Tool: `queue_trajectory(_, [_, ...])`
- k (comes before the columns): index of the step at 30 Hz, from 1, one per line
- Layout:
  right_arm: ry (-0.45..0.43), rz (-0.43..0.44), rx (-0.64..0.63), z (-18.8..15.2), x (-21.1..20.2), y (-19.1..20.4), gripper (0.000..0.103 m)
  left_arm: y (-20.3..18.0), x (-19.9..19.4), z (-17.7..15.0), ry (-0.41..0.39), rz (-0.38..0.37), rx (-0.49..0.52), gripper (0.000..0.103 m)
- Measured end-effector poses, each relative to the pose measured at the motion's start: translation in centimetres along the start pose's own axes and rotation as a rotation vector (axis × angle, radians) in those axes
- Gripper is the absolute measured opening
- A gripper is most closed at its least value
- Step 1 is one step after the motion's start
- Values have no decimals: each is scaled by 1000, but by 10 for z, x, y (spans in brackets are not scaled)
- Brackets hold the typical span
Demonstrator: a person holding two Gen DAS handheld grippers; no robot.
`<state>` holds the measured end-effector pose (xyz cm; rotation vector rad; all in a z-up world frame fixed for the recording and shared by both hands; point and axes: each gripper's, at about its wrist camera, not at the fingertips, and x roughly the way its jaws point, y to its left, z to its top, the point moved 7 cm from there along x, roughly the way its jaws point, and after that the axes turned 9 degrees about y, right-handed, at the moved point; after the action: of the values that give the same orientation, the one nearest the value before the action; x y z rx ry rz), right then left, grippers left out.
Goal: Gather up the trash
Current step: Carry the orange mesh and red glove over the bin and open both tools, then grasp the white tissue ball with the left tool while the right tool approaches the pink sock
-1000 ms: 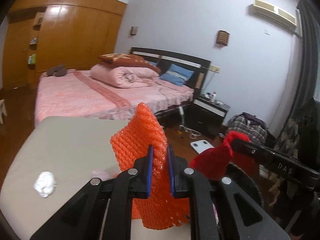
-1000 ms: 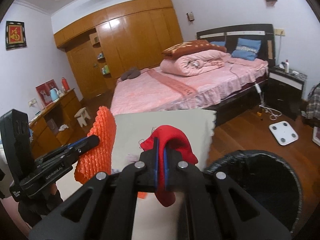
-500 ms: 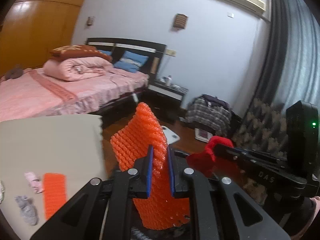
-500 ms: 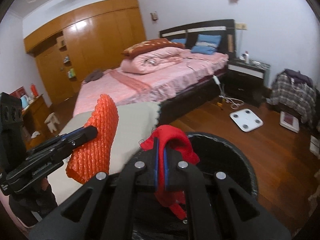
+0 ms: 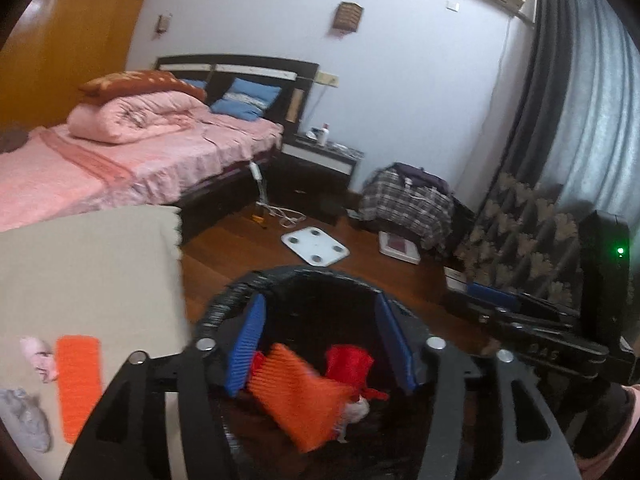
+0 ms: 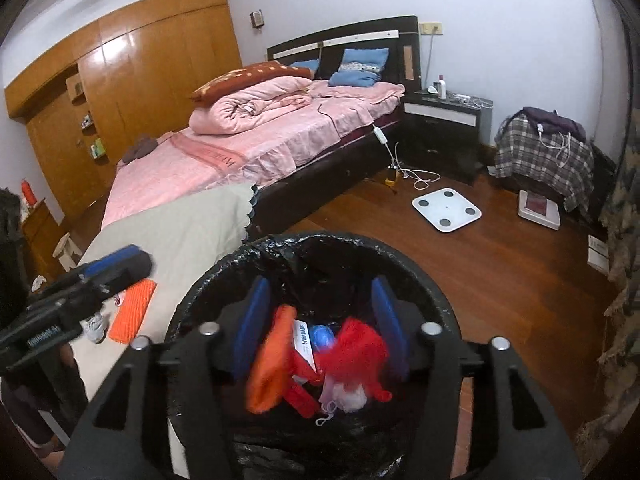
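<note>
A black lined trash bin [image 5: 256,284] [image 6: 360,244] stands on the floor beside the table. Both grippers hang open over its mouth. Under my left gripper [image 5: 320,344] an orange foam net [image 5: 300,396] [image 6: 268,360] falls blurred into the bin. Under my right gripper [image 6: 320,328] a red net [image 6: 360,352] [image 5: 348,364] drops in among other trash. On the beige table [image 5: 80,264] lie another orange net [image 5: 76,380] [image 6: 134,312], a pink scrap [image 5: 38,356] and a grey wad [image 5: 24,416].
A pink bed [image 6: 240,148] stands behind the table. A white scale [image 6: 446,210], a nightstand [image 6: 444,128] and a plaid bag [image 6: 544,148] are on the wood floor. The left gripper's body [image 6: 60,308] shows at the left of the right wrist view.
Both grippers have opened over the bin. The orange net and the red net have left the jaws and are falling in.
</note>
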<state>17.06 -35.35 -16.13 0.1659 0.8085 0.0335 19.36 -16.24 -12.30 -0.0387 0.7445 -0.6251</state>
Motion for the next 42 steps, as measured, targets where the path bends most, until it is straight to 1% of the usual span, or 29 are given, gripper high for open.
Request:
queue_trajectory(1, [-11,-9,6,0,-1,2,77,5,-6,-2,-10,18,2,66])
queue_trajectory(2, [-21,-14,10,1,-2,4,87,14,-15,-3,-28,54,3,71])
queue_trajectory(3, [-33,-12,14,2,-4,9,89,21,-22,-4,-40,78,1,74])
queue_trajectory(5, [-43,17,14,4,-3,23,94,40,-39,-6,-66,132,-18,83])
queue_trajectory(7, [-38,41,16,7,0,35,97,61,-54,-10,-78,168,-48,85])
queue_trajectory(8, [-36,56,10,8,2,43,97,70,-60,-12,-83,187,-61,86])
queue_trajectory(11, [-31,87,-40,12,10,76,97,107,-86,-21,-104,276,-115,90])
queue_trajectory(12, [-26,112,-66,13,14,94,97,118,-93,-22,-109,298,-129,91])
queue_trajectory(13, [-22,128,-79,14,16,103,97,130,-102,-27,-113,326,-147,93])
queue_trajectory(18, [0,208,-163,17,34,171,97,186,-140,-49,-119,440,-209,93])
queue_trajectory(25, [23,266,-244,16,65,245,97,253,-172,-80,-103,570,-283,93])
queue_trajectory(34, [36,295,-309,13,102,296,97,305,-176,-108,-65,642,-337,93])
queue_trajectory(42, [93,299,-335,1,139,330,97,347,-164,-129,-7,697,-379,93])
